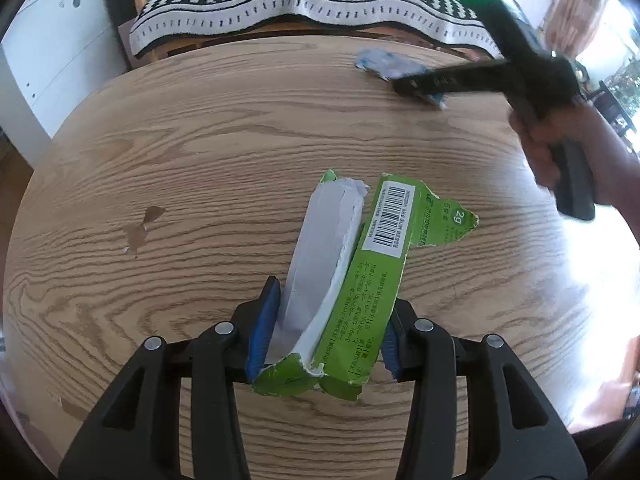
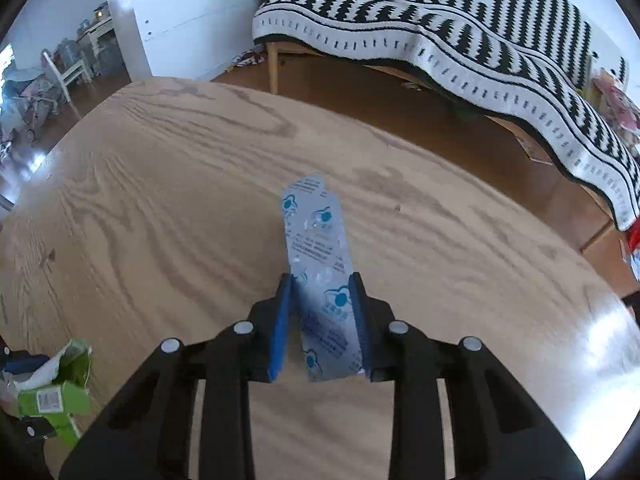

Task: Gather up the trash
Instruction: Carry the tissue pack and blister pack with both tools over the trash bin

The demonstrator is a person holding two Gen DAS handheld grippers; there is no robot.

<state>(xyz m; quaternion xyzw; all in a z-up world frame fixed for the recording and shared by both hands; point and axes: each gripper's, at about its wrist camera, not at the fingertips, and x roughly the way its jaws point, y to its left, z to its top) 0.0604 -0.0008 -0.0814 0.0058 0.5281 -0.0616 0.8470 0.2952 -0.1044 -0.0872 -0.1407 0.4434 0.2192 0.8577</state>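
Observation:
My left gripper (image 1: 332, 300) is shut on a torn green carton (image 1: 360, 280) with a white inside and a barcode label, held over the round wooden table (image 1: 180, 160). My right gripper (image 2: 322, 284) is shut on a silver-blue foil wrapper (image 2: 320, 248), its blue pads (image 2: 282, 320) against both long edges, just above the table (image 2: 160, 200). In the left wrist view the right gripper (image 1: 412, 86) shows at the far right with the foil wrapper (image 1: 384, 62) under it. The green carton also shows at the lower left of the right wrist view (image 2: 56, 392).
A bench with a black-and-white patterned blanket (image 1: 300, 4) stands just beyond the table's far edge; it also shows in the right wrist view (image 2: 480, 48). A white cabinet (image 1: 52, 60) is at the left. Small dark stains (image 1: 140, 228) mark the tabletop.

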